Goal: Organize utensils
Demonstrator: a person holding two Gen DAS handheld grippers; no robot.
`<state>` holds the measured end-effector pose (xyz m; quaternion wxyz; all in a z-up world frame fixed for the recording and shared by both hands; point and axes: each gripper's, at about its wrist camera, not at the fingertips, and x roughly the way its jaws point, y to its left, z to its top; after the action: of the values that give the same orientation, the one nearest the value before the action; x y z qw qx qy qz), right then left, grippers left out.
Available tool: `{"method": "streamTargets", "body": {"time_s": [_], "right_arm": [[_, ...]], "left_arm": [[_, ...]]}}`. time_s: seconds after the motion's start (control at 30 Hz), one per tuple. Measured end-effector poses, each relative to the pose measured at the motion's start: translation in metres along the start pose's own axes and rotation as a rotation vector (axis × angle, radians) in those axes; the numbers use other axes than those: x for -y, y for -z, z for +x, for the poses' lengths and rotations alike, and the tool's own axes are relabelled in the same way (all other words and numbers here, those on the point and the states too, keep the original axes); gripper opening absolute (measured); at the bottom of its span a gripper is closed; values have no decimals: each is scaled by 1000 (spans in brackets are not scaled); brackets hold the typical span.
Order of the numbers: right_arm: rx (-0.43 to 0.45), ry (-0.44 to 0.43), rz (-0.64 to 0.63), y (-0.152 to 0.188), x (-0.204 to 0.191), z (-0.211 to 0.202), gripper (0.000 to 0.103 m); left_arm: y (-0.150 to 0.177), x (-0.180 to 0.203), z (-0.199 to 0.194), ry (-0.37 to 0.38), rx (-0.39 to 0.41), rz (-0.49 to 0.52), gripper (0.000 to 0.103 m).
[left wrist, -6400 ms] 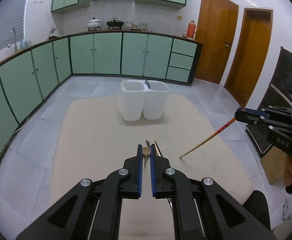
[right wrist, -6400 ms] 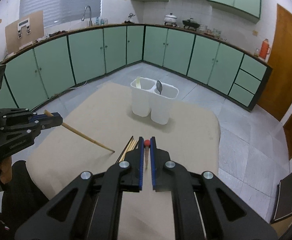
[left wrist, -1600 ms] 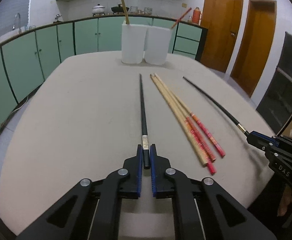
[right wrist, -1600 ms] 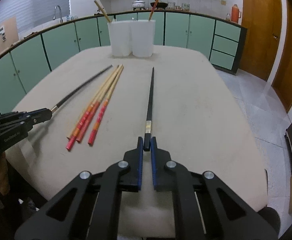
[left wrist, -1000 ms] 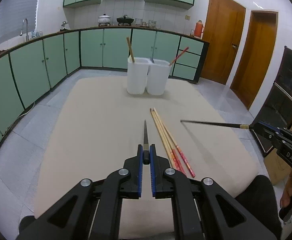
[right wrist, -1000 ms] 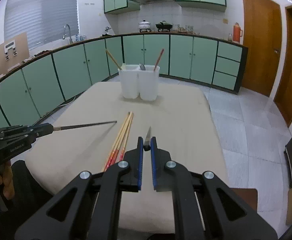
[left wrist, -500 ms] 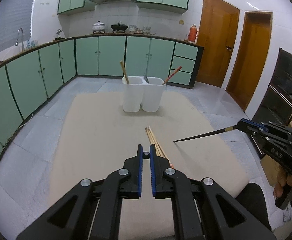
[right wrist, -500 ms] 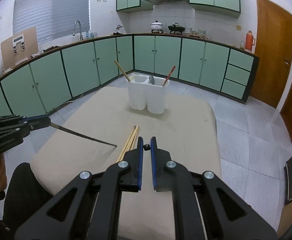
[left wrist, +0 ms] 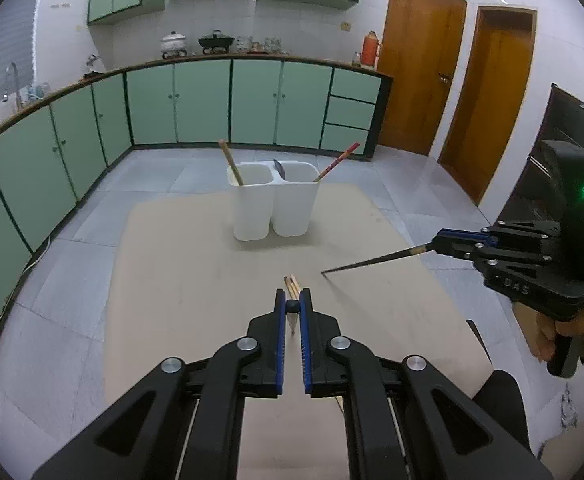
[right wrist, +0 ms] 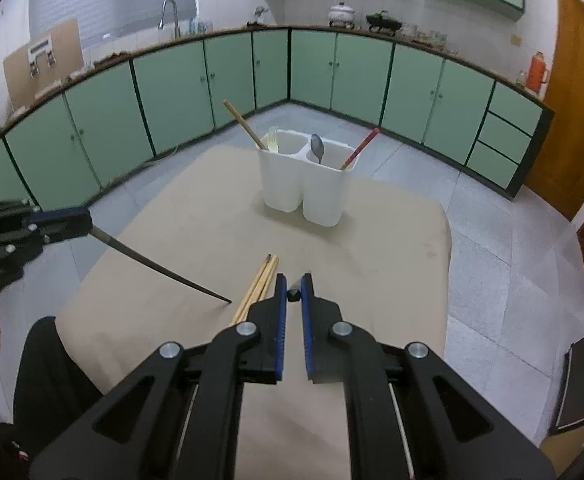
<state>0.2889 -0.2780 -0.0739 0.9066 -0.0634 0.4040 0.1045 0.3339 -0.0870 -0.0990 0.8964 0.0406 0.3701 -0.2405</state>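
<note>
Step in hand, as judged: carrying two dark chopsticks toward the white holder, which stands at the far end of the table.

The left gripper has its fingers nearly together, pinching the thick end of a dark chopstick. The right gripper is likewise closed on a second dark chopstick. Both are held clear above the table, tips slanting down.

Three bamboo chopsticks remain lying on the table, near the grippers.

The next move calls for bringing each tip over a compartment rim and tilting it more upright before letting go; sticks already leaning in the holder may obstruct entry.

Difference between views: each wrist view shows only the butt end of its own chopstick, while the full length appears in the other view. The right wrist view looks into the holder, showing a pale fork on the left side and a spoon on the right; the left wrist view shows only a dark tip there.
</note>
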Motion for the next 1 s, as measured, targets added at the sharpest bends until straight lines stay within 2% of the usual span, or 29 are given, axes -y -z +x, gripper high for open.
{"method": "streamTargets", "body": {"time_s": [0.3, 0.77, 1.0], "right_arm": [[-13, -17, -12, -32, 9, -11, 6], [-32, -41, -25, -67, 11, -31, 6], [-6, -44, -30, -93, 14, -46, 6]], "left_arm": [[-34, -7, 7, 8, -11, 30, 7], [-52, -10, 5, 32, -12, 34, 7], [-89, -16, 5, 32, 5, 40, 7]]}}
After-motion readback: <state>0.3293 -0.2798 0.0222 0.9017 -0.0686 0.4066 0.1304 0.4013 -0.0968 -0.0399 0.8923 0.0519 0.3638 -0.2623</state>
